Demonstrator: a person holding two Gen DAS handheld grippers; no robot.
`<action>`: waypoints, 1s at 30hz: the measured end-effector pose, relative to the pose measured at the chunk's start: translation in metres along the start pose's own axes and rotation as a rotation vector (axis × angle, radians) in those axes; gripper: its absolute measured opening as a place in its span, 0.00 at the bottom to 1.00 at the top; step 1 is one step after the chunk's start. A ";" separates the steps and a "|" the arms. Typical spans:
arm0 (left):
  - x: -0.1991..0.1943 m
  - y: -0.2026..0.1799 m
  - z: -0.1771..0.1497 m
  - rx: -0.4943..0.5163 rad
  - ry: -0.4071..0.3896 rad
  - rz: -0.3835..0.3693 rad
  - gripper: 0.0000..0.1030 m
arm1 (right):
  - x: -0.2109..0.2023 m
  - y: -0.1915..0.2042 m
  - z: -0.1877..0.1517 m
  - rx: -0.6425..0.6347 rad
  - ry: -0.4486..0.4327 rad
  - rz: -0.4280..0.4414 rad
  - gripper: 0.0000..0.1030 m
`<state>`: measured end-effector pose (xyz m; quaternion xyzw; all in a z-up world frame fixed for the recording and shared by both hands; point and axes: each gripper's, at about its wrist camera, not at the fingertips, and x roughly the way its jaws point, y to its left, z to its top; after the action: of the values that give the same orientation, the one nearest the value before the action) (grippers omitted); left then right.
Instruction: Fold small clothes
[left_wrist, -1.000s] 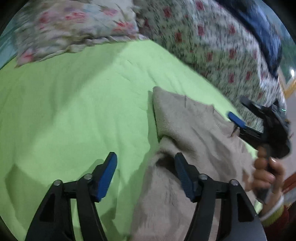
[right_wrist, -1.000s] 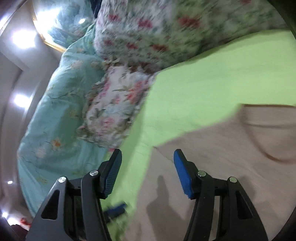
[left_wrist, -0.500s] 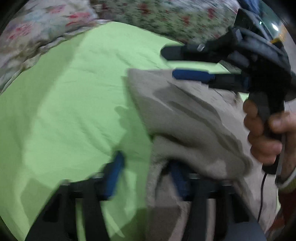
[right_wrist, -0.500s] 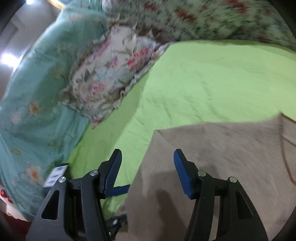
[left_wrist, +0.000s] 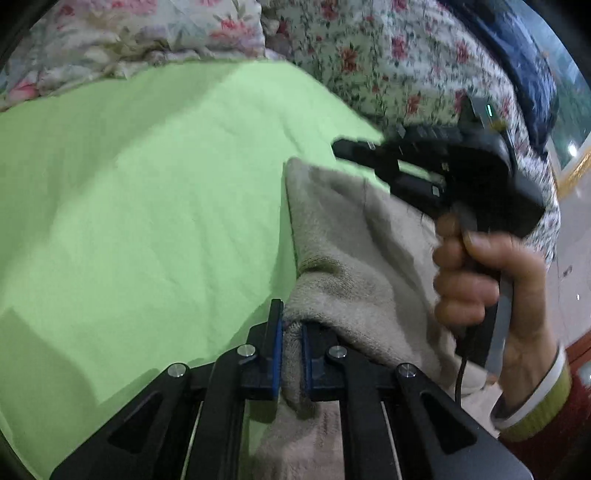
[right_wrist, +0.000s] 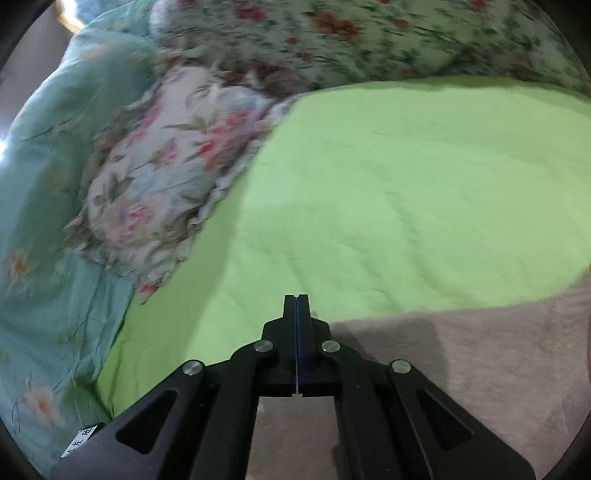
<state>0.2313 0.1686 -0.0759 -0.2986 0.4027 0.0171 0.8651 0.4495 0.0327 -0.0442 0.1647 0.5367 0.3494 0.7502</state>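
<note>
A beige fleece garment (left_wrist: 354, 243) lies on the green bedsheet (left_wrist: 147, 192), partly folded over itself. My left gripper (left_wrist: 291, 332) is shut on a bunched edge of the garment at its near end. My right gripper (right_wrist: 296, 314) is shut, pads pressed together, at the garment's (right_wrist: 461, 362) far edge; no cloth shows between the pads. In the left wrist view the right gripper (left_wrist: 354, 151) reaches over the garment's far corner, held by a hand (left_wrist: 476, 277).
A floral pillow (right_wrist: 166, 162) lies at the sheet's (right_wrist: 406, 192) far left, beside a teal quilt (right_wrist: 44, 206). A floral quilt (left_wrist: 399, 62) is heaped along the back. Bare green sheet spreads left of the garment.
Both grippers have shut: the left closed on the garment's near edge, the right closed at the far edge. The right gripper has moved over the garment's far corner.
</note>
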 end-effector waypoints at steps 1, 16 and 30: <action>-0.002 -0.003 -0.001 0.005 -0.009 -0.001 0.07 | -0.006 0.000 -0.003 -0.001 0.001 0.016 0.04; -0.035 0.006 0.007 -0.004 0.076 -0.084 0.49 | -0.270 -0.104 -0.156 0.252 -0.354 -0.361 0.48; 0.014 -0.018 0.012 0.143 0.142 0.122 0.50 | -0.288 -0.114 -0.183 0.241 -0.313 -0.457 0.00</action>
<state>0.2543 0.1569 -0.0707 -0.2114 0.4806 0.0195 0.8508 0.2688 -0.2726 0.0161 0.1796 0.4752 0.0757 0.8580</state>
